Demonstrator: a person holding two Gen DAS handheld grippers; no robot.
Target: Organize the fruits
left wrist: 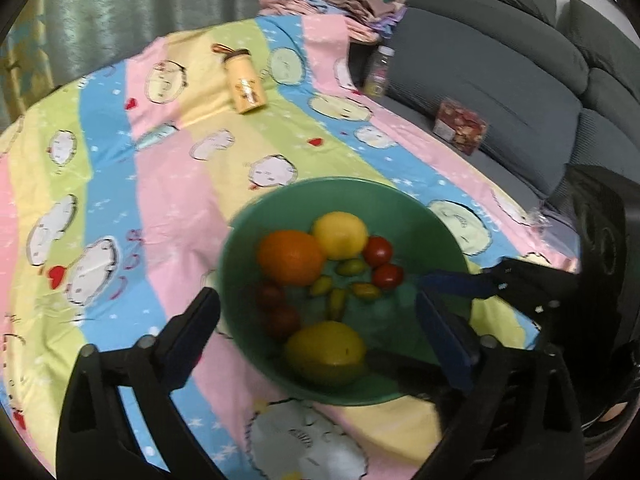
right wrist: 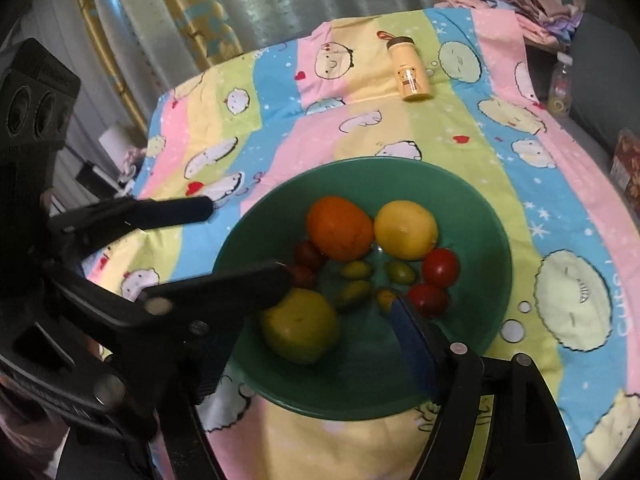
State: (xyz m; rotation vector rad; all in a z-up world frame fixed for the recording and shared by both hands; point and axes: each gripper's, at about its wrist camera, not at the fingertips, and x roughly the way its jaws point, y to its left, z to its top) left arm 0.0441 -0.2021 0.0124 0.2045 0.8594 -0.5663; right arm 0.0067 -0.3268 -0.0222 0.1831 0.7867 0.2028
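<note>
A pastel striped sheet (left wrist: 168,200) with cartoon faces covers the surface. A yellow bottle (left wrist: 244,88) with a dark cap lies on its side near the far edge. Beyond it sits a pile of folded cloths (left wrist: 332,0). A grey sofa (left wrist: 500,80) holds a clear bottle (left wrist: 380,70) and what looks like a red patterned box (left wrist: 460,126). Curtains (right wrist: 224,4) hang behind.
</note>
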